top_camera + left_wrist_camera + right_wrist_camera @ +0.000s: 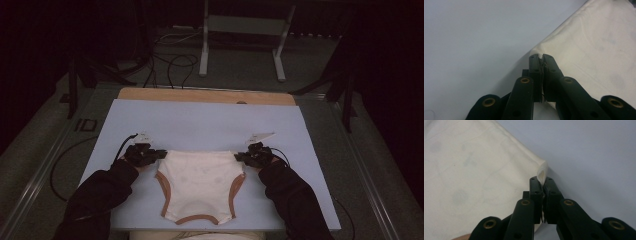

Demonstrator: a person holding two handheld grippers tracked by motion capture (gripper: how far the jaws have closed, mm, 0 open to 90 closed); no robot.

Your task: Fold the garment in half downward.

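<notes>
We see a cream cotton baby bodysuit with tan-brown trim [200,185] lying flat on the pale blue table [210,122], at about 6 o'clock from the table's middle, near its front edge. At 9 o'clock of the garment our left claw [159,154] is pressed together on its upper left corner; in the left gripper view a sliver of the cream cloth [599,50] is pinched between the black jaws of that claw [541,57]. At 3 o'clock our right claw [240,157] is pinching the upper right corner, and in the right gripper view a small fold of the fabric [474,170] stands up above that claw's [542,180] tips. Black sleeves [100,195] run to 6 o'clock.
</notes>
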